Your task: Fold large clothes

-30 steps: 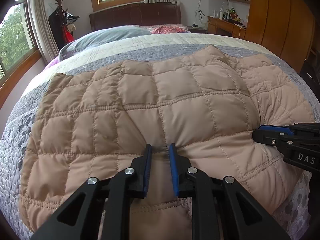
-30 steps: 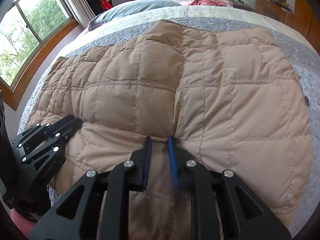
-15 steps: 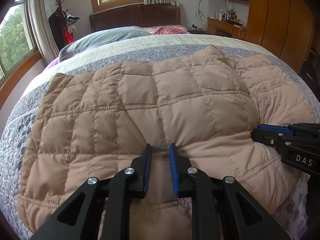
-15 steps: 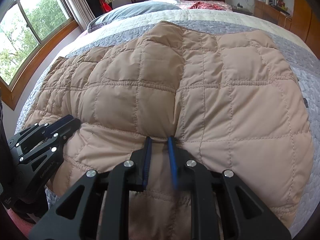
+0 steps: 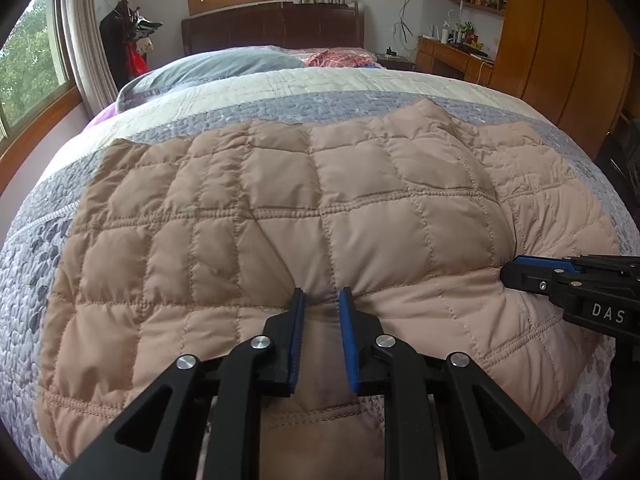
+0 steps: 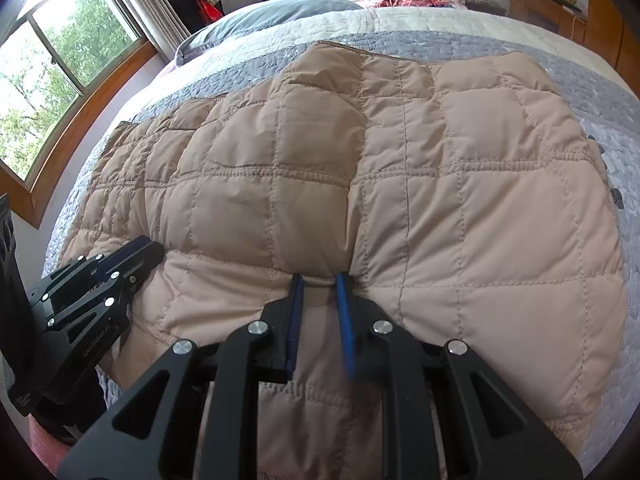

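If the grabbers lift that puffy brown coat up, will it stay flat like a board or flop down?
Probably flop: the quilted coat already bunches where the left gripper and right gripper pinch it. Its puffy padded squares suggest it is light for its size. The smooth shell may be a bit slippery.

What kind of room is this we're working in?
Almost certainly a home bedroom: a bed with a dark wooden headboard, a grey pillow, and a wooden desk by the wall.

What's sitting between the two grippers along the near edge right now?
Only the tan quilted jacket: a puffed, bare stretch of it runs from the left hand-held gripper to the right hand-held gripper, seen in the left wrist view.
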### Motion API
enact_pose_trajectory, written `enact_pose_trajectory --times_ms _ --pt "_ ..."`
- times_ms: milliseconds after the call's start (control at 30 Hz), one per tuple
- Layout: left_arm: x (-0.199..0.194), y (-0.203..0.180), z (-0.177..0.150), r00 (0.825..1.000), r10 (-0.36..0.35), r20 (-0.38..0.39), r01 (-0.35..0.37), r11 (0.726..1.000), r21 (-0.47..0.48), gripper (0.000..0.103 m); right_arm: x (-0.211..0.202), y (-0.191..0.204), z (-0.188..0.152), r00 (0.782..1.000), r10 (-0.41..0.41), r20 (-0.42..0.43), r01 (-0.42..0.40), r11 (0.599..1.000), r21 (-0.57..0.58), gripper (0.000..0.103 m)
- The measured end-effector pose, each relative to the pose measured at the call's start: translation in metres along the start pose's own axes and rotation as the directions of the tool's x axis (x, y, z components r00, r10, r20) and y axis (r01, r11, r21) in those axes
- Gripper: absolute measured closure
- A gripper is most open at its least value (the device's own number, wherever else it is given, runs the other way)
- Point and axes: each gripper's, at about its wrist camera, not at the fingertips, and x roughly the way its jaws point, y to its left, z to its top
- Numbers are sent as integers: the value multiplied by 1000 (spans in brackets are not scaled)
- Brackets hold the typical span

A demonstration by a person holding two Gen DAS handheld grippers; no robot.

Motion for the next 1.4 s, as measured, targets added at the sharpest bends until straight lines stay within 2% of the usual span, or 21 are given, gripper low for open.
enact_pose_trajectory --times_ms 67,133,167,233,267,300,367,433,500,633,767,867,900,967,1033,1100,1167,1233,1300,1367,1400 --pt "-6 0 0 1000 27 8 -27 1000 1 84 -7 2 0 1000 4 4 -4 1000 -8 84" --pt "-16 0 -1 999 42 26 -42 999 -3 84 -19 2 -1 999 26 24 -26 1000 -9 73" --pt "-23 1 -1 998 45 40 -45 999 -6 84 -27 2 -2 998 35 43 -34 999 -14 64" --pt "-42 4 -3 995 56 82 -57 998 -1 82 -46 1 -5 996 38 83 -36 999 -32 60" --pt "-50 5 -4 993 64 96 -65 998 5 77 -56 1 -7 994 40 102 -36 998 -43 58" --pt "-58 8 -5 992 67 110 -68 998 10 73 -64 -1 -8 992 41 119 -35 998 -51 51" --pt "-72 13 -8 988 70 134 -73 997 15 57 -85 -9 -10 987 21 161 -13 998 -55 39" --pt "-86 23 -11 983 95 156 -98 995 11 44 -98 -20 -12 983 0 184 9 999 -50 34" --pt "-96 32 -14 977 123 174 -126 992 9 38 -108 -32 -13 981 -10 196 17 999 -37 26" --pt "-116 52 -21 955 201 217 -204 979 -6 30 -121 -60 -14 977 -30 212 33 999 -9 19" --pt "-127 67 -26 946 217 240 -224 975 -1 23 -119 -78 -14 982 -21 190 18 1000 14 17" --pt "-124 80 -25 947 228 227 -229 973 -20 21 -112 -87 -13 986 -12 166 8 1000 28 15" --pt "-121 88 -25 952 222 211 -219 975 -35 20 -111 -89 -13 987 -10 160 5 999 31 15" --pt "-111 107 -21 971 174 163 -164 984 -71 15 -106 -99 -12 990 13 141 -20 999 51 14" --pt "-98 129 -19 987 113 113 -98 987 -125 15 -98 -108 -11 992 34 119 -43 996 73 13" --pt "-78 163 -14 999 40 36 -31 976 -217 15 -93 -119 -10 994 31 102 -42 994 105 13" --pt "-60 189 -14 1000 -24 -8 21 955 -295 15 -86 -132 -9 996 33 83 -44 990 135 13" --pt "-43 213 -14 996 -89 -32 71 928 -366 15 -79 -144 -8 997 48 64 -58 985 163 13" --pt "-26 226 -16 982 -185 -48 151 901 -406 15 -72 -155 -8 996 68 52 -77 978 196 13" --pt "-11 230 -16 962 -268 -54 220 876 -429 15 -61 -164 -8 992 123 34 -127 966 226 13" --pt "-1 230 -16 946 -318 -61 261 861 -436 15 -57 -167 -7 989 142 29 -145 960 241 13"
